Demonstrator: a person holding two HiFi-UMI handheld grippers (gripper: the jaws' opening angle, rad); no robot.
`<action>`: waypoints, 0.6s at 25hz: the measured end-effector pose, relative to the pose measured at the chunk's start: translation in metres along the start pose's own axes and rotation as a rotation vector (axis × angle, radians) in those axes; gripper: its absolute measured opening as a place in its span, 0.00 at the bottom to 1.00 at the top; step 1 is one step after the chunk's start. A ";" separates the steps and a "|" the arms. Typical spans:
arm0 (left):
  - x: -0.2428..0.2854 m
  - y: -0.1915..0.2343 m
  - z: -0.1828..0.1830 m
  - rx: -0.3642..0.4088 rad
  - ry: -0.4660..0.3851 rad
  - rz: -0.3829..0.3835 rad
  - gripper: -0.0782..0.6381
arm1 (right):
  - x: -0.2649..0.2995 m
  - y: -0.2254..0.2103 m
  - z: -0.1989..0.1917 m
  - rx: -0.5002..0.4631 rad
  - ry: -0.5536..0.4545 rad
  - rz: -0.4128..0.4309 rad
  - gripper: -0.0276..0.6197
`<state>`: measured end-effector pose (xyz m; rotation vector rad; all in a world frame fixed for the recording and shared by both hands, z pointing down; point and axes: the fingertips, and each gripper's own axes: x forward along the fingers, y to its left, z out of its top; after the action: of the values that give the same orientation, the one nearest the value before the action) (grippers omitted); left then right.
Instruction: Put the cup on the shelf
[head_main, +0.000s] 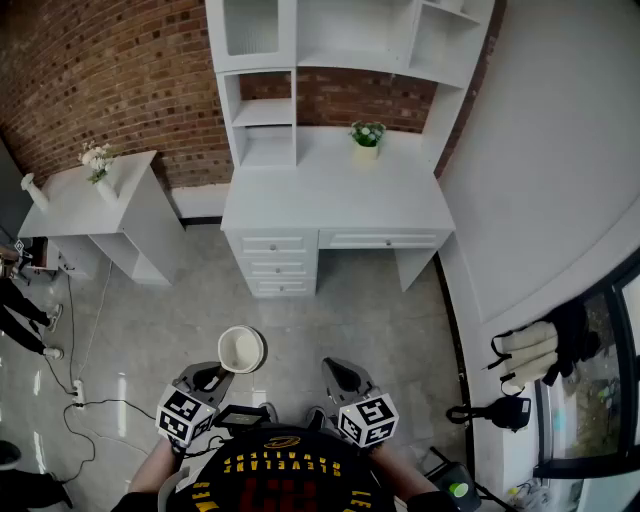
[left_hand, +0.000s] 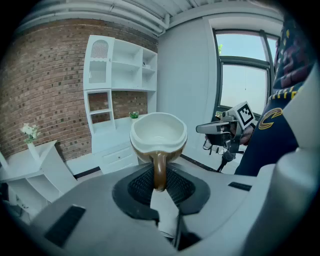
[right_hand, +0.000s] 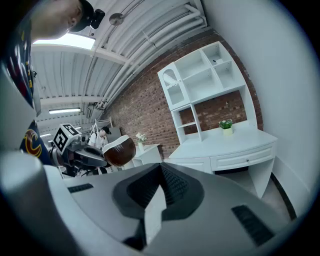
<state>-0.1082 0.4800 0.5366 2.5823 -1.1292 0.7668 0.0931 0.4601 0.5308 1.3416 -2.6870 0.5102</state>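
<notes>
One stiff, likely breakable cup (head_main: 241, 349), pinched by its thin handle (left_hand: 159, 170) in the left gripper (head_main: 212, 378), probably hangs front-heavy, while the right gripper (head_main: 340, 372) stays out of it, closed and empty.

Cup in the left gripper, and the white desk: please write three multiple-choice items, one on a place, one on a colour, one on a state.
1. The potted plant stands: A on the floor; B on the desk; C on a high shelf.
2. The cup outside is: A brown; B blue; C green.
3. The left gripper is: A open, empty; B shut on the cup's handle; C shut on the plant.

Answers: B, the head view shows it on the desktop; A, the right gripper view shows the brown side; B, its jaws pinch the handle.
</notes>
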 end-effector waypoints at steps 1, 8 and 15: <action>0.001 -0.001 0.000 0.000 0.001 0.001 0.17 | -0.002 -0.002 0.000 0.002 -0.001 -0.002 0.03; 0.006 -0.013 0.001 -0.001 0.006 0.008 0.17 | -0.012 -0.015 -0.001 0.011 -0.007 -0.004 0.03; 0.016 -0.025 0.007 -0.004 0.005 0.024 0.17 | -0.021 -0.025 -0.004 0.012 0.000 0.022 0.03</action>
<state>-0.0786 0.4841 0.5394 2.5664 -1.1605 0.7749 0.1255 0.4629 0.5360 1.3160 -2.7062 0.5287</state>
